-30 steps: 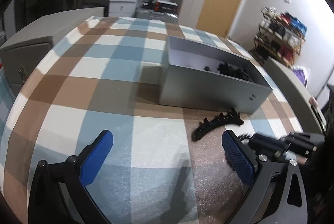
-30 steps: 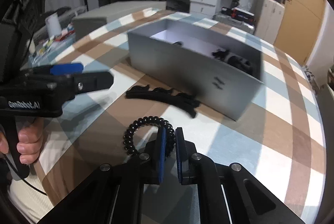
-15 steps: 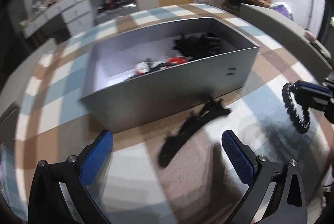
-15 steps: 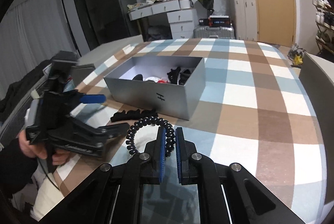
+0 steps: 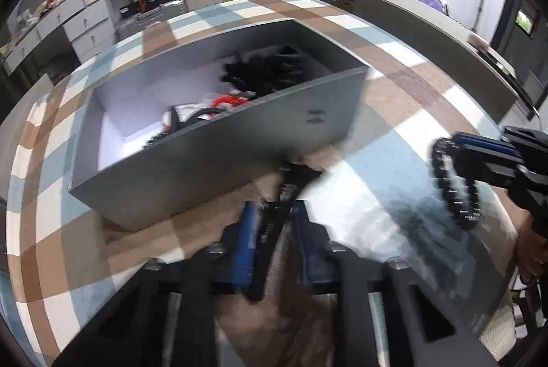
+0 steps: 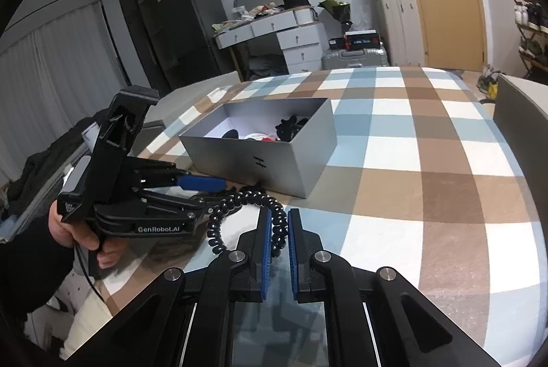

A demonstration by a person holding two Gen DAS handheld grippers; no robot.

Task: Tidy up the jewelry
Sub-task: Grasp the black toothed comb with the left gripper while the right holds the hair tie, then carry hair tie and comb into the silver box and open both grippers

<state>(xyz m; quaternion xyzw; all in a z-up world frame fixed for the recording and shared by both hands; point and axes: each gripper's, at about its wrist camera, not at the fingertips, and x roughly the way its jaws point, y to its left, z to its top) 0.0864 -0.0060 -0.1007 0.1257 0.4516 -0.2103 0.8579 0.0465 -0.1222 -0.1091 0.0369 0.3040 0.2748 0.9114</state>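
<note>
Black toothed hair clip (image 5: 286, 195) lies lengthwise between the left claw (image 5: 272, 230) pads, pointing toward the grey box (image 5: 219, 141); pads narrowed around it, contact blurred. Right claw (image 6: 279, 230) grips a black spiral hair tie (image 6: 239, 213), its loop hanging left above the checked bench (image 6: 428, 161).

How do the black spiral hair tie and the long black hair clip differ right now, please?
The spiral hair tie is a coiled ring held in the air by the right gripper; the long hair clip is a toothed strip low by the grey box, between the left gripper fingers. Both are black and outside the box.
</note>
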